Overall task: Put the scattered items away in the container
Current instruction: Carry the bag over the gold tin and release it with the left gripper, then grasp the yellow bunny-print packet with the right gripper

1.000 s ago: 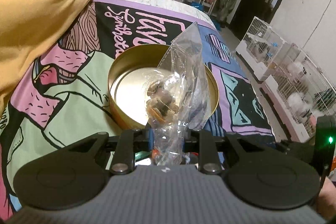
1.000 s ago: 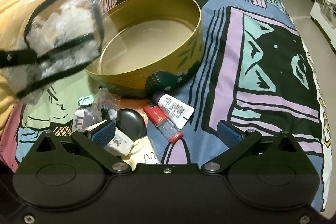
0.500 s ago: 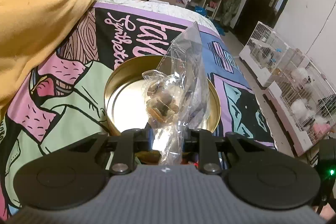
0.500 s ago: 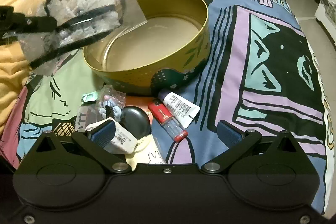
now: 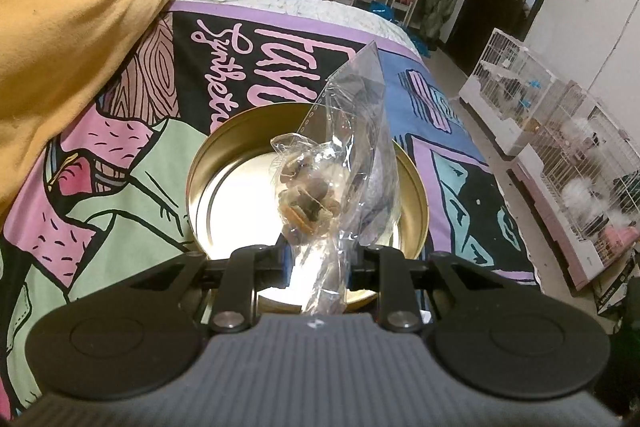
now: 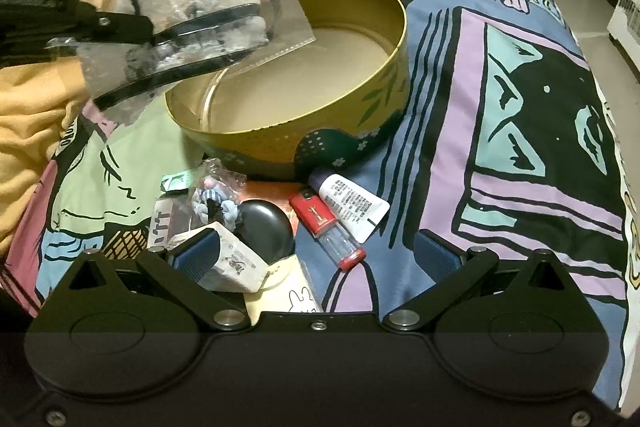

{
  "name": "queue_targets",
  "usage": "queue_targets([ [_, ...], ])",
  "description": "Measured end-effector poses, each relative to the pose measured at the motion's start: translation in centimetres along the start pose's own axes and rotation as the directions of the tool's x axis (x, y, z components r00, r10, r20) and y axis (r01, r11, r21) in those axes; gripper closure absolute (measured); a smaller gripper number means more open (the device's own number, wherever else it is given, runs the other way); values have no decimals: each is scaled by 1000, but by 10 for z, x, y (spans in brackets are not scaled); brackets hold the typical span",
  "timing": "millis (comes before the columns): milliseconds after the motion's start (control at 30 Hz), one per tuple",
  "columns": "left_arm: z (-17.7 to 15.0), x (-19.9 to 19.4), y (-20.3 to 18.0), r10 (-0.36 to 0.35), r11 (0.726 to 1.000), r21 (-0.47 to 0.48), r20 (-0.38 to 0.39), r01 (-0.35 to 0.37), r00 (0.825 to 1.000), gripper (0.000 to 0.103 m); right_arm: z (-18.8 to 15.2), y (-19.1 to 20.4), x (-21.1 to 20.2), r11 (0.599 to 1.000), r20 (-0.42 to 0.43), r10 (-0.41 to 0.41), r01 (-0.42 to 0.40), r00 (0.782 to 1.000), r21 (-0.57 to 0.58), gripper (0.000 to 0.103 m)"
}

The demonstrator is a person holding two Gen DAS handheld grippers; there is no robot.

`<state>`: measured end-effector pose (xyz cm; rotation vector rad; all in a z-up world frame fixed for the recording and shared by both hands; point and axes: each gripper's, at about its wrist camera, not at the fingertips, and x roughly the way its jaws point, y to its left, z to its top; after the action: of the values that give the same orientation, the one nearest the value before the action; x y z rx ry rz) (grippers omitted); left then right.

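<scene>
The left gripper [image 5: 320, 259] points steeply down, its jaws clamped on a clear plastic bag [image 5: 340, 163] that sticks up between them. The right gripper [image 6: 316, 251] also tilts downward, its jaws spread wide apart with nothing held between its blue pads [image 6: 200, 253].

The tin [image 6: 304, 131] sat on the bedspread [image 6: 500, 131], the blanket [image 6: 36, 115] at its left; a tube [image 6: 352, 203] and lighter [image 6: 324, 227] lay just near of it.
</scene>
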<state>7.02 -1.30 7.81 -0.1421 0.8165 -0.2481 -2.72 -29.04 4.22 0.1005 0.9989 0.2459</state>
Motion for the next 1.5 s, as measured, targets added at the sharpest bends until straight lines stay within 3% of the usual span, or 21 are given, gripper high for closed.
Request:
queue_targets([
  [767,29,48,-4,78,997,-30,24,-77,997,77,-7,21,7,996,-52,56,-60,997,-72,0],
  [800,30,50,-4,83,996,-33,27,-83,996,75,-7,22,9,995,-59,58,-62,997,-77,0],
  [833,31,52,-2,90,995,-36,29,-89,996,56,-8,23,10,994,-64,59,-64,996,-83,0],
  [867,32,54,-1,97,994,-45,35,-95,995,47,-8,24,10,994,-67,59,-65,996,-89,0],
  [933,32,54,0,128,990,-61,56,-124,990,14,-10,26,12,993,-76,60,-67,995,-100,0],
  [1000,29,46,0,140,989,-55,101,-135,985,0,-11,27,13,992,-82,57,-65,995,-104,0],
  [1067,26,37,1,141,990,-52,135,-135,981,0,-12,28,14,992,-88,55,-65,995,-111,0],
  [1267,10,16,16,101,992,-85,97,-93,990,0,-15,33,17,988,-104,47,-62,993,-144,0],
  [1500,-25,-3,35,121,988,-109,61,-113,991,0,-19,38,20,984,-121,34,-54,992,-168,0],
])
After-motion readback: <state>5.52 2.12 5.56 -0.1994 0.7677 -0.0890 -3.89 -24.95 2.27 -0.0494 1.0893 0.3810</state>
